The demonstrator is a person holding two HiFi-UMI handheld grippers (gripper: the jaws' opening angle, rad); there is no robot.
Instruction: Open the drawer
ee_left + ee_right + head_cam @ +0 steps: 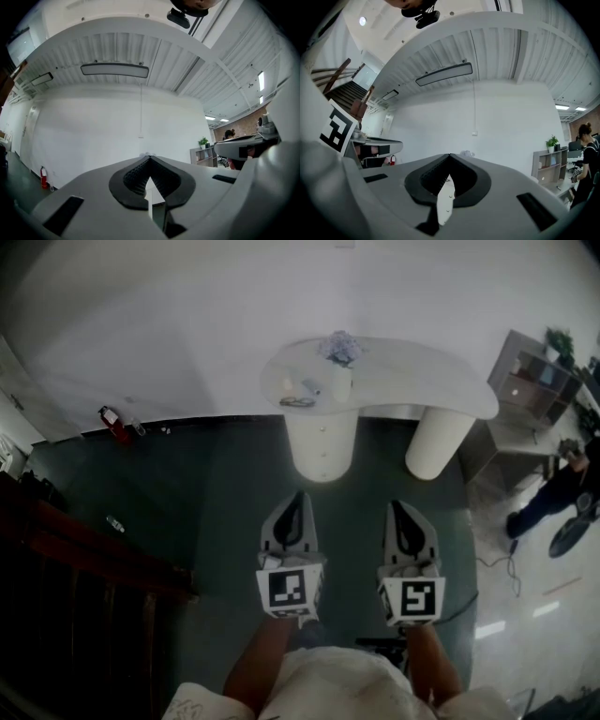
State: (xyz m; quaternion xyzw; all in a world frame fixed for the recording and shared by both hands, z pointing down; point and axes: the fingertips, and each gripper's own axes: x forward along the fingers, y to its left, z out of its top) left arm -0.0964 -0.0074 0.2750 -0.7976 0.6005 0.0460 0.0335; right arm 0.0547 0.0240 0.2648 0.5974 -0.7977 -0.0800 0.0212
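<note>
A white curved desk (422,381) stands by the far wall on two round pedestals. The left pedestal (322,439) carries drawer fronts with small knobs, all pushed in. My left gripper (298,495) and right gripper (394,505) are held side by side in front of me, well short of the desk and pointing at it. Both are shut with nothing between the jaws. In the left gripper view the left gripper (149,157) has its tips meeting, with the pedestal (151,187) showing through the gap behind them. In the right gripper view the right gripper (449,155) frames the knobbed pedestal (446,199) the same way.
Small items lie on the desk top, among them a crumpled bundle (339,348). A dark wooden stair rail (84,568) runs along the left, with a red fire extinguisher (114,424) by the wall. A shelf unit (534,381) and a person (562,486) are at the right.
</note>
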